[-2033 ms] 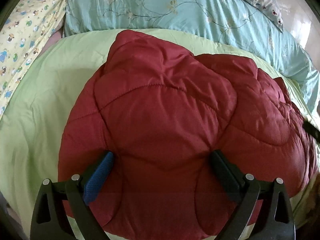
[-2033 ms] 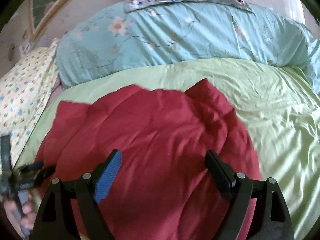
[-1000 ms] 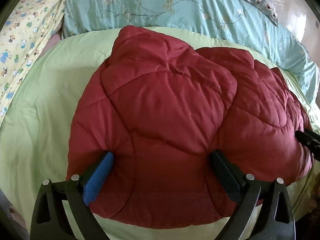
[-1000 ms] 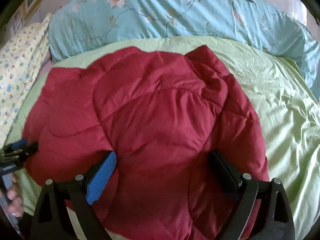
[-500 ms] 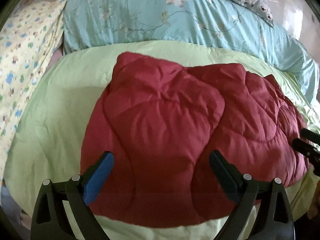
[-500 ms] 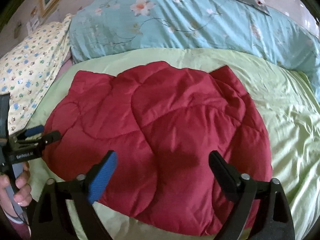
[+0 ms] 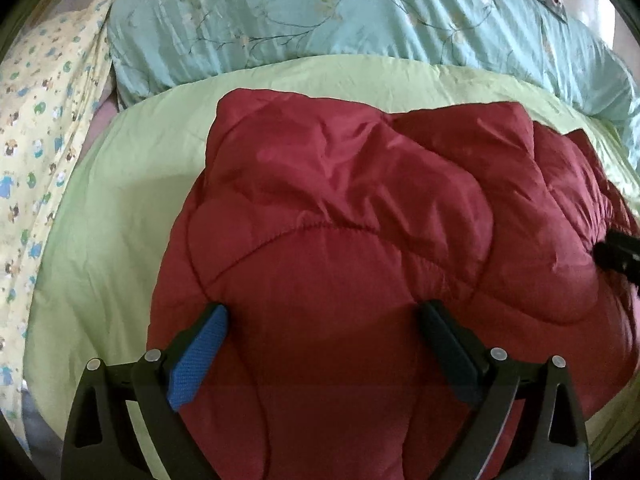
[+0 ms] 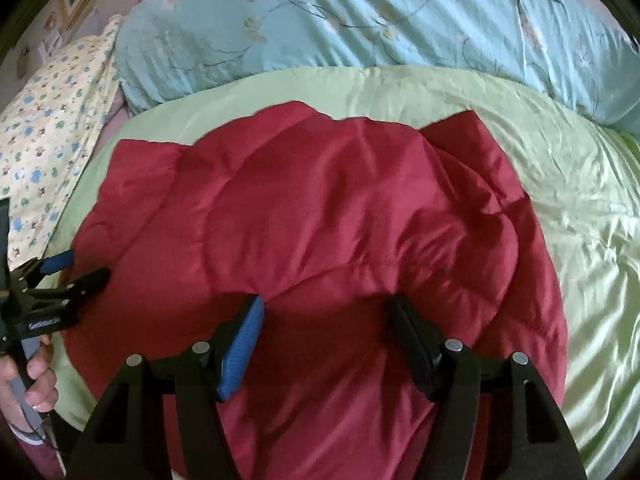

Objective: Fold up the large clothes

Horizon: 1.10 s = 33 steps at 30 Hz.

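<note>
Red padded jacket (image 8: pixel 320 240) lies on the green bedspread (image 8: pixel 580 240), bundled into a rough rounded block, folds loose. Right gripper (image 8: pixel 324 316) jaws have just been narrowing, fabric between, no pinch seen. Left gripper (image 7: pixel 320 320) jaws spread. Tidying remains.

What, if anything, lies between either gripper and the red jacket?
Nothing visible. The red jacket lies bare on the green sheet, directly under the right gripper and the left gripper. The right jaws have just been closing, with jacket fabric between them.
</note>
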Tool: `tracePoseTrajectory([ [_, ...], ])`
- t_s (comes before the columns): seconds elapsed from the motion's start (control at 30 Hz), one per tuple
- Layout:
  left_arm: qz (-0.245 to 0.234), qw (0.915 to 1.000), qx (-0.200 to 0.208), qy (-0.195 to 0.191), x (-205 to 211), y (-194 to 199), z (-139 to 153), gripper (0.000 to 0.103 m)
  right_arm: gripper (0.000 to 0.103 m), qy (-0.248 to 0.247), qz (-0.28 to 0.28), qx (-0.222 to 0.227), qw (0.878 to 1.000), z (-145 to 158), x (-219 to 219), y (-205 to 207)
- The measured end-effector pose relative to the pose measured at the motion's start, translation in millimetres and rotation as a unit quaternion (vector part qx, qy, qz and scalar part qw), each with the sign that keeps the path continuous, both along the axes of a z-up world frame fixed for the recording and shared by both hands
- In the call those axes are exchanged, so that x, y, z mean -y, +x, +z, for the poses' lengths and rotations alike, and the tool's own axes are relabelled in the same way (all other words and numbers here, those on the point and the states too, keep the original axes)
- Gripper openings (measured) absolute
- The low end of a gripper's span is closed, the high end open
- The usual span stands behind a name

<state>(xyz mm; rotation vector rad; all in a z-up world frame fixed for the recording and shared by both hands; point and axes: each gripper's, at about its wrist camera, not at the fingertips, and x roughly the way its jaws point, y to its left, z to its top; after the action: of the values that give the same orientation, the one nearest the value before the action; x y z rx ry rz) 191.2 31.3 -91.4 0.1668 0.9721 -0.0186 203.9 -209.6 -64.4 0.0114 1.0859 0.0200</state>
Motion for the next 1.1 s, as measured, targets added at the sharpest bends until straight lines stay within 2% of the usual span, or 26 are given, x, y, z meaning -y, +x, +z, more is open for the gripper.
tracePoseTrajectory([
  [0.27,0.002,0.9998,0.005,0.020,5.3,-0.1,-5.0,0.100,0.065,0.024,-0.011,0.024,0.999,-8.7,15.9,-3.3],
  [0.53,0.002,0.9993,0.010,0.037,8.1,-2.3,-10.1,0.102,0.066,0.016,-0.013,0.032,0.999,-8.5,14.1,-4.2],
  [0.83,-0.001,0.9994,0.009,0.032,2.9,-0.2,-10.6,0.103,0.067,0.024,-0.022,0.069,0.997,10.7,9.8,-19.4],
  [1.1,-0.001,0.9995,0.011,0.029,2.2,0.2,-11.3,0.103,0.068,-0.020,-0.014,0.058,0.998,-1.4,2.6,-15.1],
])
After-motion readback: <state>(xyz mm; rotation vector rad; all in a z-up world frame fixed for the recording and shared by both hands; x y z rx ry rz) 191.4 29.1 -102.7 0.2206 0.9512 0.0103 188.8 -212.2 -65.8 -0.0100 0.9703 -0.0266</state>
